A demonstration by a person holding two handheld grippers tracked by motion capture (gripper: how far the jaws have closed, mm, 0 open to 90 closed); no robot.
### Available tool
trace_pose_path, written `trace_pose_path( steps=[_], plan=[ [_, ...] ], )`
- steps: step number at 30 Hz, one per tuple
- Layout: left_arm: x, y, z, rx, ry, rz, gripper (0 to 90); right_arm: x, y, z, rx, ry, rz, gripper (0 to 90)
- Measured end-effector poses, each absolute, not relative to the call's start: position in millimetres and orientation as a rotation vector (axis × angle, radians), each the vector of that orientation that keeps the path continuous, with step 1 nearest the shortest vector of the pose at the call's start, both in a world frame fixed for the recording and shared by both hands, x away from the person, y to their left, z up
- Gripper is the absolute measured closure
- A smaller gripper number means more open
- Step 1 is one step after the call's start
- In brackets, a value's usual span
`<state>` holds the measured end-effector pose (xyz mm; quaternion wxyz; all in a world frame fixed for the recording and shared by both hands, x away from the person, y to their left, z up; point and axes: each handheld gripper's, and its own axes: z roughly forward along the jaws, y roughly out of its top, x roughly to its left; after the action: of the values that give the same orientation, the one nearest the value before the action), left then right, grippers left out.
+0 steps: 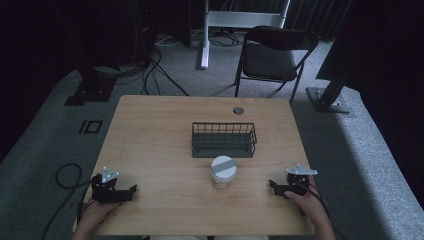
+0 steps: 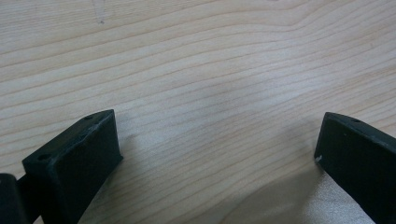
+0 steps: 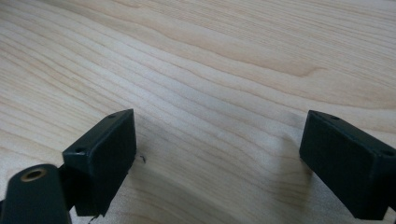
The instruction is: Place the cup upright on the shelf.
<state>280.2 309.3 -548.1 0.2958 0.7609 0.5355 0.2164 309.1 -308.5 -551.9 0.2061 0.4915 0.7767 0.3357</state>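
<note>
Nearest, at the front edge of the wooden table (image 1: 150, 130): left gripper (image 1: 131, 191) resting low on the bare top at the near left corner, held by a hand (image 1: 95, 215) coming in from below, jaws spread wide with only wood grain between them, nothing gripped; grey three-cornered plate on top, black cable (image 1: 65, 175) looping off the table's left side onto the floor. Same in the left gripper view: left gripper (image 2: 219, 140) with both black jaws far apart over plain wood. Opposite, at the near right corner: right gripper (image 1: 273, 186), likewise wide and holding nothing, jaws turned inward toward the table's middle, a hand (image 1: 307, 202) behind it. In the right gripper view, right gripper (image 3: 219, 140) gaping over bare boards, no object between the jaws. Between the two tools and a little farther in: clear jar (image 1: 223, 172) with a white lid crossed by a grey band, upright, well apart from both grippers, open tabletop on either side, nothing blocking the way to it. Just behind the jar, close but seemingly not touching: dark wire basket (image 1: 224, 140), rectangular, long side facing forward, apparently empty. Farther back near the far edge: small round grommet hole (image 1: 238, 110). Beyond the table on grey carpet: black folding chair (image 1: 272, 55), a white stand's leg (image 1: 204, 45), tangled cables, dark surroundings.
</note>
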Motion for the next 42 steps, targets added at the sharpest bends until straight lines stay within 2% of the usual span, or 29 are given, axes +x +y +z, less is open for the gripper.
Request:
trace_pose_path(
  steps=[25, 42],
  plan=[
    [280.7, 311.0, -548.3, 2.028, 1.416, 0.573, 0.1, 307.5, -310.5, -551.8, 1.315, 2.213, 0.955, 10.5],
    [280.7, 311.0, -548.4, 2.028, 1.415, 0.574, 0.1, 302.3, -290.6, -551.4, 1.222, 2.277, 1.0, 10.6]
  ],
)
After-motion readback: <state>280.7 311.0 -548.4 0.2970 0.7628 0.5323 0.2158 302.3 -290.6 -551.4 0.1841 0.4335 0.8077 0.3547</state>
